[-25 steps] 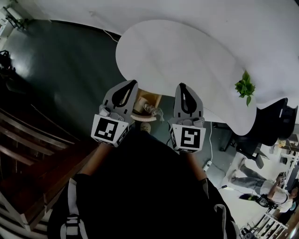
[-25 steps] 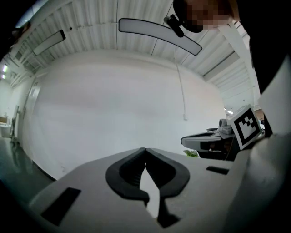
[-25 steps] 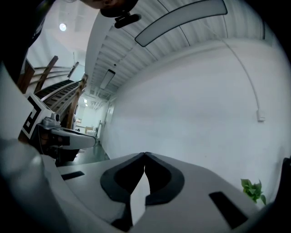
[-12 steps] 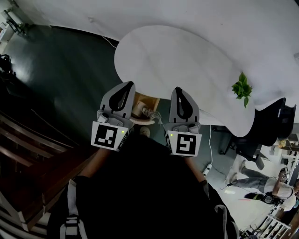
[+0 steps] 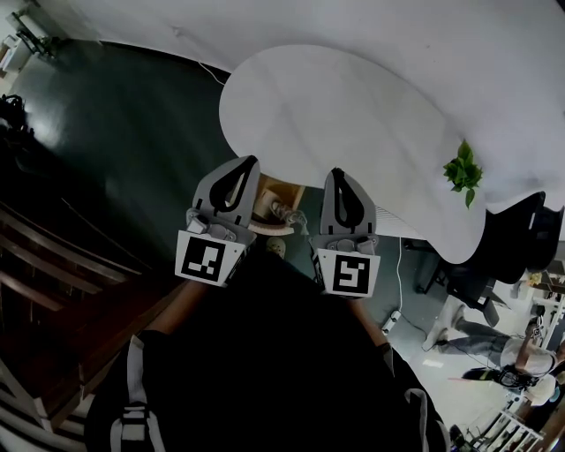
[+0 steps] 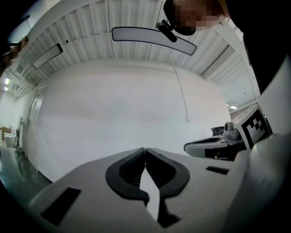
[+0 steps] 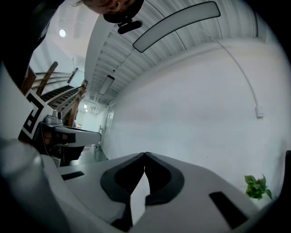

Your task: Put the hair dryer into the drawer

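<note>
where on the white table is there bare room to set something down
Nearly the whole white table is bare, from its left curved edge to the small green plant near its right edge. It is crowded only at the near edge, where the left gripper and right gripper hang side by side.

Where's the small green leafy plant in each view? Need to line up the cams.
Head view: the small green leafy plant is at the right, in the upper half, by the white wall.
Left gripper view: not in it.
Right gripper view: bottom right corner, low against the wall.
Shared landmark: the white wall, which fills the background in both gripper views and runs along the top of the head view.
</note>
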Demonstrator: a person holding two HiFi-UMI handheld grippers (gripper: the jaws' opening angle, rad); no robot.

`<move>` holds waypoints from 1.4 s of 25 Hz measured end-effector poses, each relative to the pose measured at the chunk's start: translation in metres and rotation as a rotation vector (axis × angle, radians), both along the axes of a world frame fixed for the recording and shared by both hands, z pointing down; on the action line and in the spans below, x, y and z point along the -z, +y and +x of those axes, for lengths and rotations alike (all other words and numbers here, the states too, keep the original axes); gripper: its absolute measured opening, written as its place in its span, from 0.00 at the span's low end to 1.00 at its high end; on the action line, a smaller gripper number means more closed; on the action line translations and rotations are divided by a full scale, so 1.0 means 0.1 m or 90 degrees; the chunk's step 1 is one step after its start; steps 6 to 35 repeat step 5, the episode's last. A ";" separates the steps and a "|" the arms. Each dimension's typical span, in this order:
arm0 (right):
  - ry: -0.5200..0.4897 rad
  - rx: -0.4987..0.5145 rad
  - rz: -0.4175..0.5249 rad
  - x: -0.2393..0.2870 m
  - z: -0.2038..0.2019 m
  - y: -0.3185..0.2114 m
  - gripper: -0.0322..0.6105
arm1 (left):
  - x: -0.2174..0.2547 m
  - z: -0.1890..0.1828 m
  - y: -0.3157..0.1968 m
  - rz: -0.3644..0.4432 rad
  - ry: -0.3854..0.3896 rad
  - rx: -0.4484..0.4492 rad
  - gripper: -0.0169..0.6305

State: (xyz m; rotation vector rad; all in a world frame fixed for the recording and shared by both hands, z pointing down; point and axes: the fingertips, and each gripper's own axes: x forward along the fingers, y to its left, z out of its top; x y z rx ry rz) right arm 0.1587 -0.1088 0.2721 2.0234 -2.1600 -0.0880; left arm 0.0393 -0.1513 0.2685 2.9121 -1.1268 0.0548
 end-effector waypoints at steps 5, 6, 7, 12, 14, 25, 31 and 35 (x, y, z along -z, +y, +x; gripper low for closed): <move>-0.008 0.016 0.009 -0.02 0.00 -0.07 0.09 | -0.03 0.04 -0.08 0.002 -0.004 0.002 0.04; -0.008 0.016 0.009 -0.02 0.00 -0.07 0.09 | -0.03 0.04 -0.08 0.002 -0.004 0.002 0.04; -0.008 0.016 0.009 -0.02 0.00 -0.07 0.09 | -0.03 0.04 -0.08 0.002 -0.004 0.002 0.04; -0.008 0.016 0.009 -0.02 0.00 -0.07 0.09 | -0.03 0.04 -0.08 0.002 -0.004 0.002 0.04; -0.008 0.016 0.009 -0.02 0.00 -0.07 0.09 | -0.03 0.04 -0.08 0.002 -0.004 0.002 0.04; -0.008 0.016 0.009 -0.02 0.00 -0.07 0.09 | -0.03 0.04 -0.08 0.002 -0.004 0.002 0.04; -0.008 0.016 0.009 -0.02 0.00 -0.07 0.09 | -0.03 0.04 -0.08 0.002 -0.004 0.002 0.04; -0.008 0.016 0.009 -0.02 0.00 -0.07 0.09 | -0.03 0.04 -0.08 0.002 -0.004 0.002 0.04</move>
